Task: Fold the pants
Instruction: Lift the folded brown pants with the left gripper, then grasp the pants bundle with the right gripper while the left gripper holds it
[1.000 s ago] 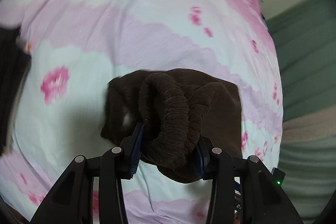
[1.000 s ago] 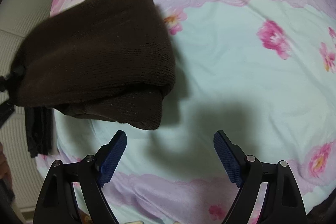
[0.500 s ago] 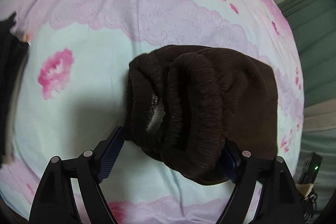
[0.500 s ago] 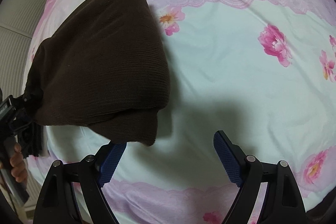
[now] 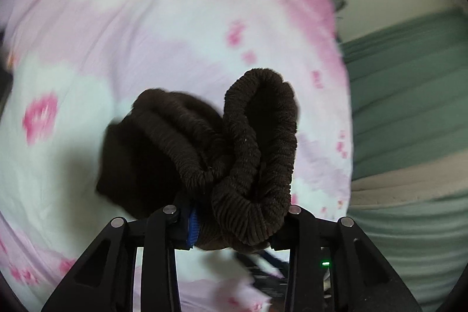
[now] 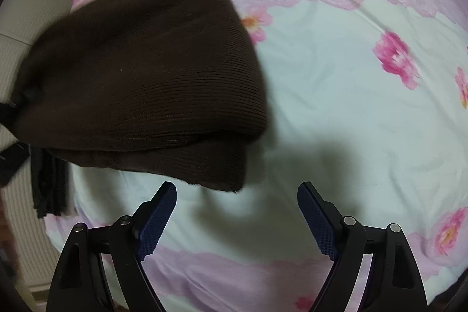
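Observation:
The dark brown ribbed pants [image 5: 234, 154] are folded into a thick bundle. My left gripper [image 5: 234, 221] is shut on the elastic waistband end and holds the bundle up off the bed. In the right wrist view the folded pants [image 6: 146, 78] hang lifted at the left, above the sheet, with their shadow beneath. My right gripper [image 6: 237, 215] is open and empty, just below the bundle's lower edge, not touching it.
The bed sheet [image 6: 336, 107] is pale with pink flowers and lilac lace bands. A green and beige striped surface [image 5: 409, 136] lies right of the bed. A dark cloth [image 6: 46, 186] hangs at the bed's left edge, beside a white wall.
My left gripper opened wide around the waistband half a second ago, then shut on it again and lifted the bundle. The right gripper stayed open and nearly still.

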